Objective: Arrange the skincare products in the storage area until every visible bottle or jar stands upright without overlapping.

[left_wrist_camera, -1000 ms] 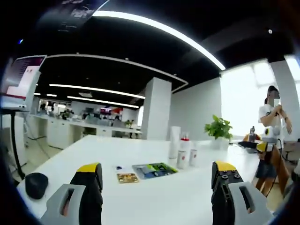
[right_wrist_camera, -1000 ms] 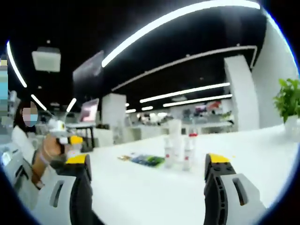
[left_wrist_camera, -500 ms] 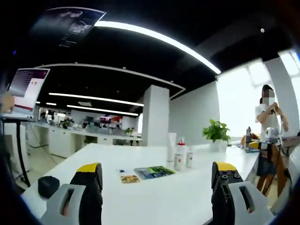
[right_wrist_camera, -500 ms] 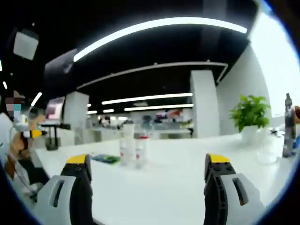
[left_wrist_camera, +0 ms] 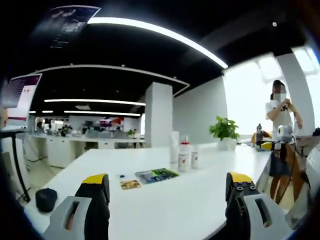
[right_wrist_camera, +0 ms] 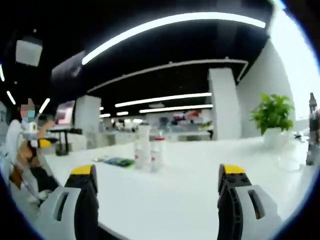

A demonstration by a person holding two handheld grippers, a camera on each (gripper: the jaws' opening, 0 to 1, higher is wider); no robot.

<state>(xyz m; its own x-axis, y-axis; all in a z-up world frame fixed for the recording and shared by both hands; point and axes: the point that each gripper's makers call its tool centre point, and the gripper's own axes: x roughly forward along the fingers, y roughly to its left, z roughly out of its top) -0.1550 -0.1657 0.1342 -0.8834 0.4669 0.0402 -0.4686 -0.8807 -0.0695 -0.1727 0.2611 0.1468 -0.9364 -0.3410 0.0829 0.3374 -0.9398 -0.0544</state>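
Three white skincare containers stand upright and close together on a long white table (left_wrist_camera: 165,200): a tall tube (left_wrist_camera: 174,148), a red-capped bottle (left_wrist_camera: 184,156) and a small bottle (left_wrist_camera: 194,159). In the right gripper view the same group appears as a tall tube (right_wrist_camera: 143,146) and a red-capped bottle (right_wrist_camera: 157,152). My left gripper (left_wrist_camera: 167,186) is open, well short of them, with nothing between its yellow-tipped jaws. My right gripper (right_wrist_camera: 158,178) is open too, far back from the group.
Printed cards (left_wrist_camera: 156,175) and a small card (left_wrist_camera: 130,184) lie flat near the bottles. A black mouse-like object (left_wrist_camera: 45,199) sits at the table's left corner. A potted plant (left_wrist_camera: 224,131) stands at the far end. A person (left_wrist_camera: 278,132) stands at right; another person (right_wrist_camera: 25,145) sits at left.
Both views have shifted with the hands. The bottles sit slightly left and lower in the left gripper view. Nothing on the table has moved, and both grippers stay open.
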